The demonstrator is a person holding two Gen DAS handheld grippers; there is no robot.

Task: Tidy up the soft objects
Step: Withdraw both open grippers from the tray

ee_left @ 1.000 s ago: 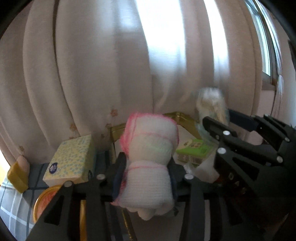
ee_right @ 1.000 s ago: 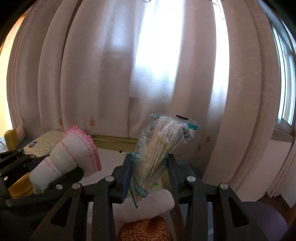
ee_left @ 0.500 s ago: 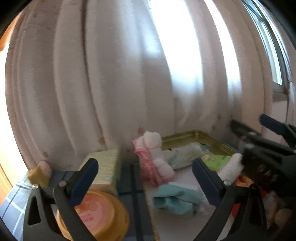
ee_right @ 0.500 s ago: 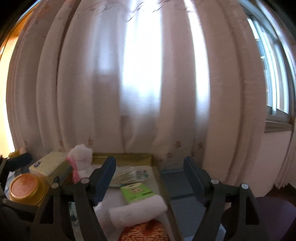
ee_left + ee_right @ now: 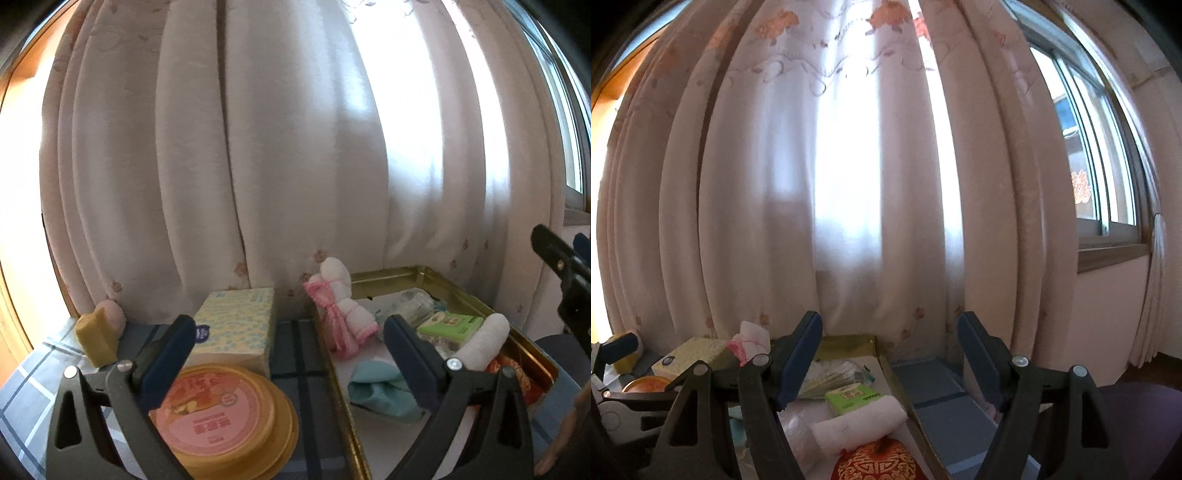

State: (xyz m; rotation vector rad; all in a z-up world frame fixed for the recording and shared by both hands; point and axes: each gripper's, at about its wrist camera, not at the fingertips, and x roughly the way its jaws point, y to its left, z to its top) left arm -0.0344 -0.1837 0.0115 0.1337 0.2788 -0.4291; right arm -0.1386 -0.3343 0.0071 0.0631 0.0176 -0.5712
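Observation:
A gold-rimmed tray point(image 5: 441, 272) holds the soft items: a white and pink rolled cloth point(image 5: 341, 312) at its far left corner, a bag of cotton swabs point(image 5: 413, 304), a green tissue pack point(image 5: 452, 325), a white roll point(image 5: 484, 341), a teal cloth point(image 5: 382, 391) and a red embroidered pouch point(image 5: 877, 463). My left gripper point(image 5: 290, 363) is open and empty, in front of the tray's left edge. My right gripper point(image 5: 890, 358) is open and empty over the tray's right edge point(image 5: 886, 365).
A yellow dotted tissue box point(image 5: 236, 325), an orange round lidded tub point(image 5: 221, 410) and a yellow sponge point(image 5: 96, 341) sit left of the tray on a grey checked tablecloth point(image 5: 291, 350). Curtains point(image 5: 295, 147) hang close behind. A window point(image 5: 1100, 177) is at right.
Both grippers opened and drew back. The left one let go of the pink and white cloth and the right one the swab bag; both items now lie in the tray.

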